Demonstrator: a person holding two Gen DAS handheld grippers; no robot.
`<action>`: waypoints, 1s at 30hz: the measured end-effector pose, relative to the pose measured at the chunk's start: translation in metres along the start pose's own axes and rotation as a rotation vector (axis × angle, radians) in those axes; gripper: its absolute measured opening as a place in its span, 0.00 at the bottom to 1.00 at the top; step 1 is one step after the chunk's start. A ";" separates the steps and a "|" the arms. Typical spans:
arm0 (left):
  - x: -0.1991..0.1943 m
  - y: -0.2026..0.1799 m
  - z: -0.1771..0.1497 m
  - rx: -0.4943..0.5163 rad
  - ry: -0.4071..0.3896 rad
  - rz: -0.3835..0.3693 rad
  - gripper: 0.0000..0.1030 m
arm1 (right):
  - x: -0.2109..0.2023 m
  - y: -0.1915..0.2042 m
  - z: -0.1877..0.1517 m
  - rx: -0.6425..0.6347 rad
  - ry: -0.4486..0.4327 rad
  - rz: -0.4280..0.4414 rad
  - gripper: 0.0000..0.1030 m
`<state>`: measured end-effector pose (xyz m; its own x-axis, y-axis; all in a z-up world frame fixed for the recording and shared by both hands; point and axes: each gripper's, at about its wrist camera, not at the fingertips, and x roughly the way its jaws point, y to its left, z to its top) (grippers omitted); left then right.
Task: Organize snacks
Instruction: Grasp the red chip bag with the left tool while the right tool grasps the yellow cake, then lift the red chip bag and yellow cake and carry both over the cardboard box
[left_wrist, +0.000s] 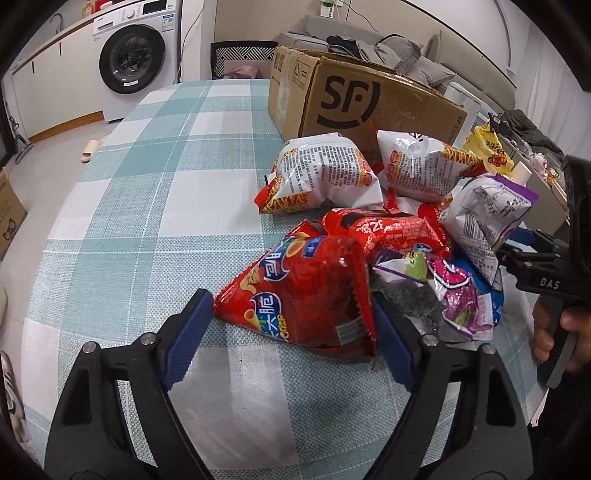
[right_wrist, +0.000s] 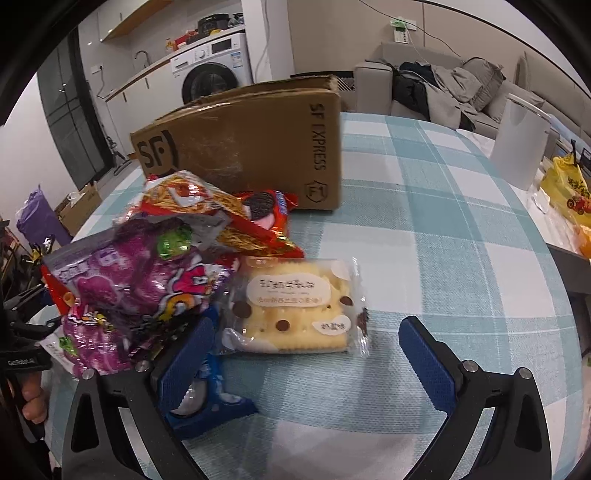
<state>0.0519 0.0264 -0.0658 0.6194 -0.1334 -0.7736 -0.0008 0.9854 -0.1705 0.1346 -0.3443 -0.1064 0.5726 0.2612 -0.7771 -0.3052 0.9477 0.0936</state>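
Note:
A heap of snack bags lies on the checked tablecloth (left_wrist: 147, 184) in front of an SF cardboard box (left_wrist: 351, 99). My left gripper (left_wrist: 291, 314) is open, its blue fingers either side of a red crisp bag (left_wrist: 303, 295), touching or nearly so. Behind it lie two white noodle-snack bags (left_wrist: 325, 177), a red bag (left_wrist: 391, 229) and purple bags (left_wrist: 465, 295). My right gripper (right_wrist: 306, 332) is open around a clear-wrapped biscuit pack (right_wrist: 295, 306) without gripping it. A purple bag (right_wrist: 136, 291) and a blue cookie pack (right_wrist: 210, 402) lie by its left finger.
The SF box (right_wrist: 251, 147) stands upright at the back of the table. A white appliance (right_wrist: 521, 140) and a yellow bag (right_wrist: 569, 188) are at the far right. A washing machine (left_wrist: 136, 51) and sofa (left_wrist: 369, 40) stand beyond the table.

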 end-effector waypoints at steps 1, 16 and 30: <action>-0.002 0.000 0.000 -0.001 -0.008 -0.004 0.74 | 0.000 -0.003 -0.001 0.012 0.007 0.008 0.98; -0.009 -0.003 -0.006 0.004 -0.034 -0.029 0.53 | 0.007 0.004 0.003 -0.037 0.028 0.013 0.89; -0.021 0.005 -0.008 -0.025 -0.066 -0.059 0.39 | -0.005 -0.005 -0.001 -0.019 -0.007 0.048 0.60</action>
<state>0.0328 0.0330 -0.0550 0.6696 -0.1825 -0.7199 0.0180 0.9730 -0.2299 0.1327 -0.3506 -0.1034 0.5621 0.3078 -0.7677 -0.3470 0.9303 0.1189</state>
